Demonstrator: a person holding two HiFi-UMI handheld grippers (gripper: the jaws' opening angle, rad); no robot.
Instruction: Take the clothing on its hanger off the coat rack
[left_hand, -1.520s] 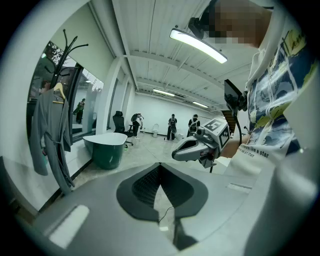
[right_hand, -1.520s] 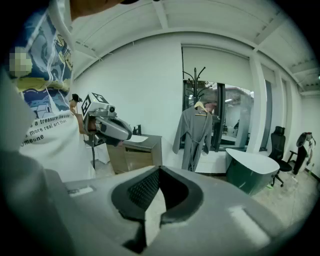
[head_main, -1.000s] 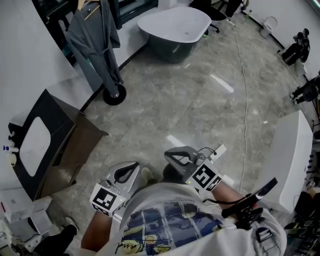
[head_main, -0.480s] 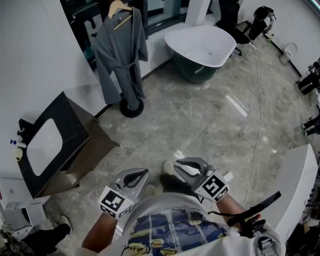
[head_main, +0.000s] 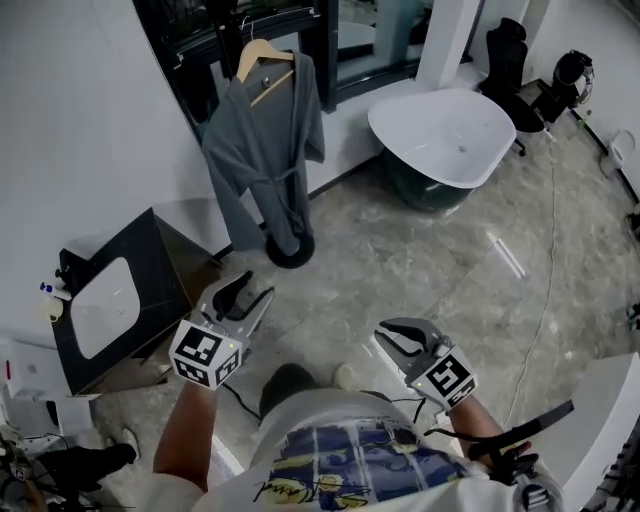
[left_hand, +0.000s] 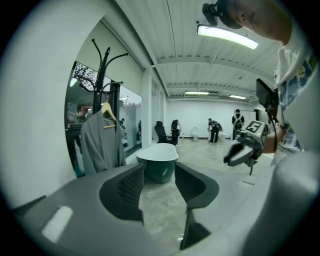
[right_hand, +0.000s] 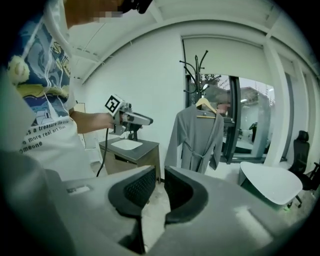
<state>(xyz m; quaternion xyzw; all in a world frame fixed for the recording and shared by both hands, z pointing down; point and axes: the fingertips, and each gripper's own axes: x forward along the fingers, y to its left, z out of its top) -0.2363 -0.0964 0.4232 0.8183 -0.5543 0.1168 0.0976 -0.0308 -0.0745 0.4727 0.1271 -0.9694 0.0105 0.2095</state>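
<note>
Grey stone floor (head_main: 420, 260), showroom. Lower frame, nearest: two tools. Left tool (head_main: 252, 288), jaws opening, nothing between them. Right tool (head_main: 392, 338), jaws a narrow slit apart, empty. Mid left: one dark cabinet (head_main: 150, 270). Upper left, well beyond both tools: one coat rack (head_main: 298, 255), one wooden hanger (head_main: 262, 62), one grey robe (head_main: 265, 160) on it. Upper right: one bathtub (head_main: 445, 135). As I judge it, I should close in, grip the hanger near its hook, and lift clear of the prong before drawing away.
</note>
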